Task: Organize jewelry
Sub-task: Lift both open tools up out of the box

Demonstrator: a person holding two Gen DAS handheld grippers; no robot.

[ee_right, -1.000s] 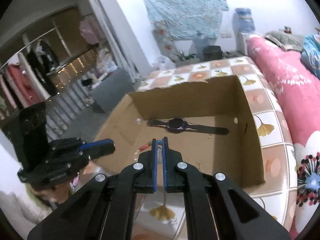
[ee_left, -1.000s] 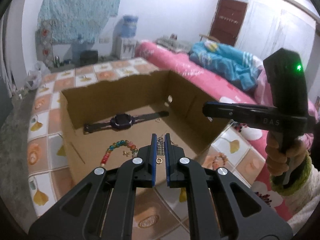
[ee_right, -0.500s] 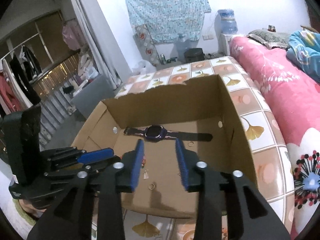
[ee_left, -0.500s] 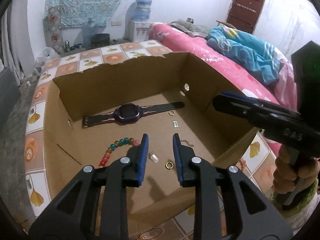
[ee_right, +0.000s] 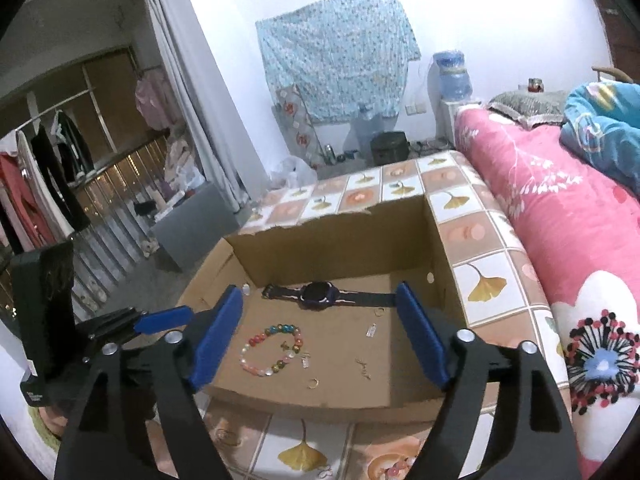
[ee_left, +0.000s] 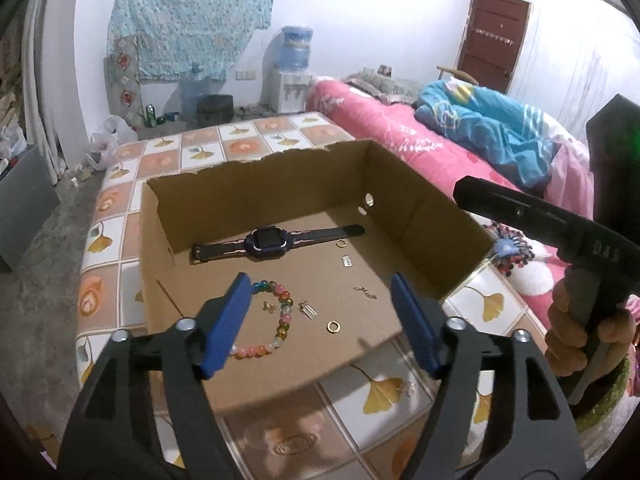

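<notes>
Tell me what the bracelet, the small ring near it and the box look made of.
Bracelet: round beads, glossy and partly translucent in pink, green, blue and amber, so glass or polished stone, or possibly plastic. Ring: shiny yellow, likely gold-toned metal. Box: matte brown corrugated cardboard, with a ragged torn top edge.

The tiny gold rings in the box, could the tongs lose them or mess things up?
Maybe. The gold ring and tiny charms lie close to the bead bracelet, so wide-open left tongs might nudge neighbours. The right tongs hover over the same cardboard box, so they could bump.
</notes>
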